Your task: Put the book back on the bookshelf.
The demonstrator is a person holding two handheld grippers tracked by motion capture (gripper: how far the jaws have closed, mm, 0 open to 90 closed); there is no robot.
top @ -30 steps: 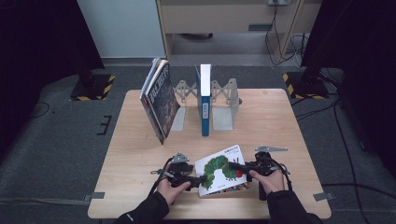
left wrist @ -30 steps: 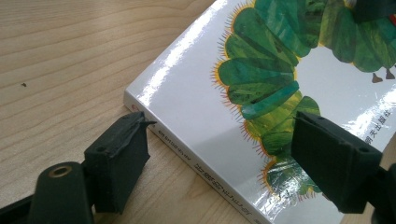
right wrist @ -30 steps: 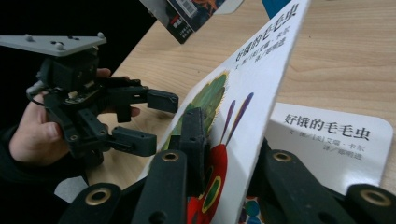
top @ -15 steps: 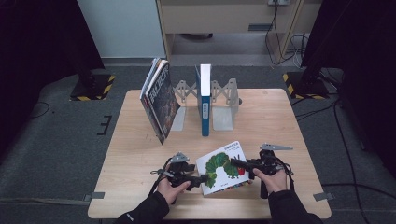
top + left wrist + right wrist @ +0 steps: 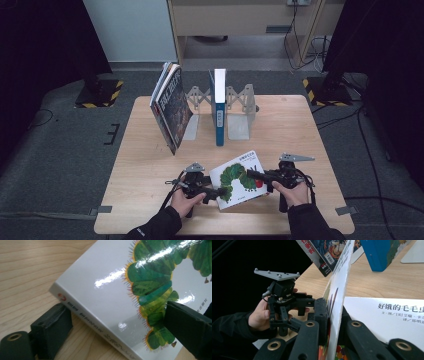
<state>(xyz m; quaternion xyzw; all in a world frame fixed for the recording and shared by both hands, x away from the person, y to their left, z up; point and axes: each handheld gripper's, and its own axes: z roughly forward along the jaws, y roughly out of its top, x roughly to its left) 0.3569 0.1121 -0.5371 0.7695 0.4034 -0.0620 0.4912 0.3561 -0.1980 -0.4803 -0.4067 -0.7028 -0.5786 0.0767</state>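
Between your two hands the picture book [image 5: 239, 176] lay, its front cover [image 5: 338, 300] pinched by your right gripper [image 5: 253, 174], spine beside your left gripper's [image 5: 218, 192] just-opening, unclamped jaws.

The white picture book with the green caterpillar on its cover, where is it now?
In the high view, the white caterpillar book lies at the wooden table's near edge, between the left gripper and right gripper.
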